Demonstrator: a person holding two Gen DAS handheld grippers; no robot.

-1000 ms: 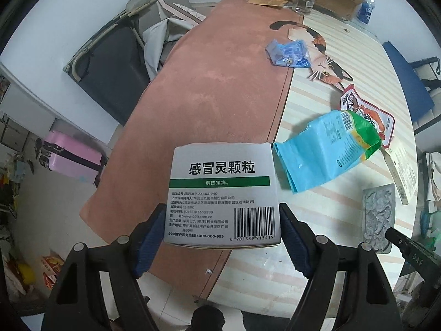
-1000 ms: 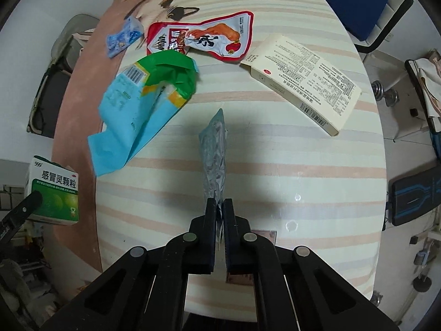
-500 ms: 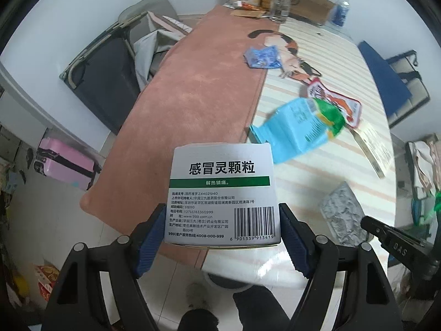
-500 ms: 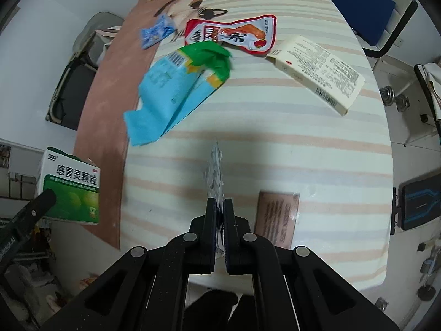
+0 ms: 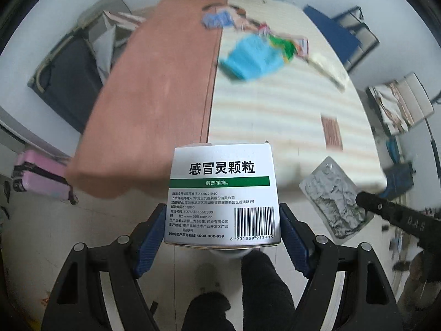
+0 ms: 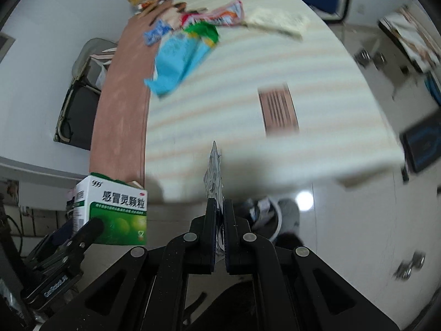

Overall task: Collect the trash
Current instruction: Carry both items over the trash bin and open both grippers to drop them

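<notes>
My left gripper point(image 5: 222, 220) is shut on a white and green medicine box point(image 5: 223, 193), held off the table's near edge above the floor; the box also shows in the right wrist view point(image 6: 113, 209). My right gripper point(image 6: 217, 207) is shut on a silver blister sheet point(image 6: 213, 173), seen edge-on; it shows flat in the left wrist view point(image 5: 335, 201). A blue and green snack bag point(image 5: 253, 56), a red wrapper point(image 6: 220, 13), a small blue wrapper point(image 5: 216, 20) and a long cream box point(image 6: 275, 23) lie on the table.
The striped tablecloth point(image 5: 275, 104) and brown cloth point(image 5: 160, 82) cover the table. A round bin point(image 6: 271, 215) with trash stands on the floor below the right gripper. A folding chair point(image 5: 69, 69) and pink suitcase point(image 5: 38, 176) stand at the left.
Both grippers have pulled back off the table's near edge with the box and blister sheet; the table litter now lies farther away and the floor bin has come into view.
</notes>
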